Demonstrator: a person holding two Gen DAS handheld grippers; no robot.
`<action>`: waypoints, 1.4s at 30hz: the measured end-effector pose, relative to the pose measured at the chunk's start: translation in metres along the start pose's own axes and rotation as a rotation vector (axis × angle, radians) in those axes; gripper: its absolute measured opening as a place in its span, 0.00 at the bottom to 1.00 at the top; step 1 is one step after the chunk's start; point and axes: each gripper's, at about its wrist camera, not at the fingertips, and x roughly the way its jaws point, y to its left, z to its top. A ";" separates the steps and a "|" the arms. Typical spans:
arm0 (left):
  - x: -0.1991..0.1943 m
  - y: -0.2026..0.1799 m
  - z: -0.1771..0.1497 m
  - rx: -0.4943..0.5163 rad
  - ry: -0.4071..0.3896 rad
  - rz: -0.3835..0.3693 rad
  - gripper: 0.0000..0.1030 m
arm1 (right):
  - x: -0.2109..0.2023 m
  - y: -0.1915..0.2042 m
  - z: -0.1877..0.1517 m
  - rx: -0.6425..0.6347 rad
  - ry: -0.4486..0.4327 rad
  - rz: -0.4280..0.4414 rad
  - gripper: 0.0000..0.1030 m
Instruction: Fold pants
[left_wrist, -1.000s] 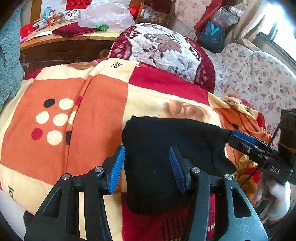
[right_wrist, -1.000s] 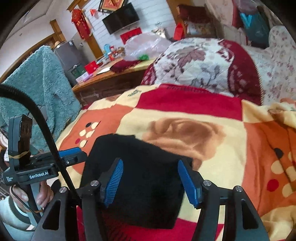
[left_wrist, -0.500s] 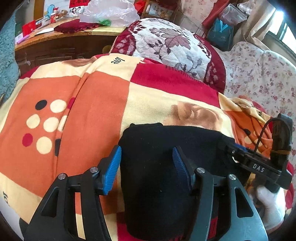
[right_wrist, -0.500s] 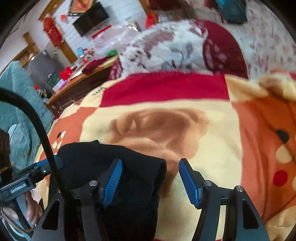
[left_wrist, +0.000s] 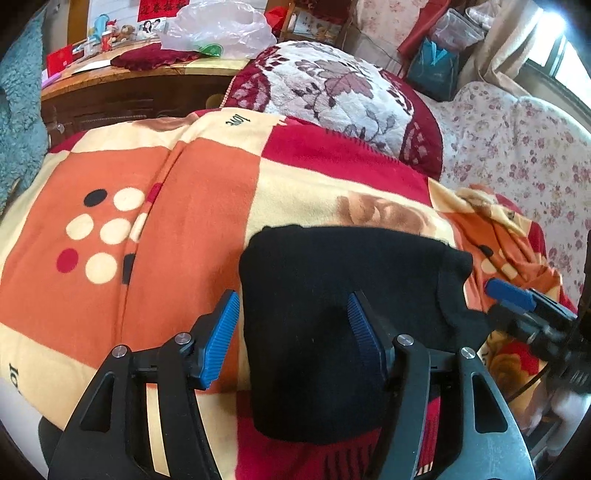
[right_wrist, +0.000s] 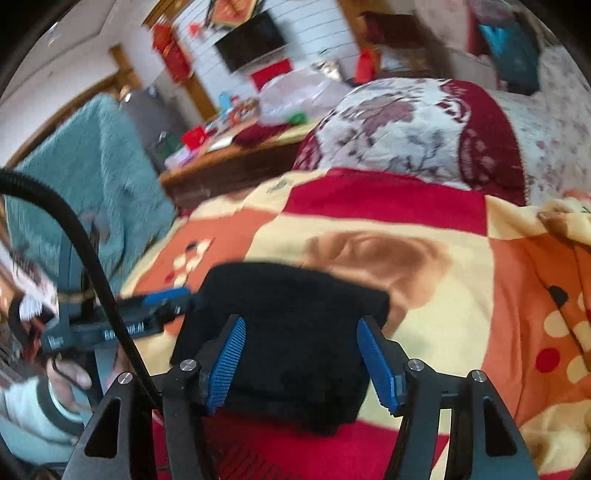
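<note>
We see the folded black knit pants (left_wrist: 332, 295) lying lower centre on the orange, cream and red patterned blanket (left_wrist: 166, 184). Our left gripper (left_wrist: 291, 332) and right gripper (right_wrist: 303, 354) hover over them, jaws spread, gripping nothing.

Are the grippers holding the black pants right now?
No. The left gripper and right gripper are both open over the folded black pants, gripping nothing.

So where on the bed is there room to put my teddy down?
The blanket is bare left of the folded black pants, around the dotted orange square, and beyond them up to the flowered pillow. It is crowded near the pants, where the left gripper and right gripper sit open, and on the cluttered wooden dresser.
</note>
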 end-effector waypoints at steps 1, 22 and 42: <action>0.002 -0.001 -0.002 0.003 0.005 0.008 0.59 | 0.005 0.005 -0.004 -0.024 0.017 -0.011 0.59; -0.003 0.021 -0.014 -0.030 0.042 -0.057 0.61 | 0.035 -0.054 -0.036 0.304 0.122 0.127 0.69; 0.027 0.010 -0.022 -0.070 0.122 -0.211 0.71 | 0.071 -0.054 -0.039 0.356 0.031 0.282 0.62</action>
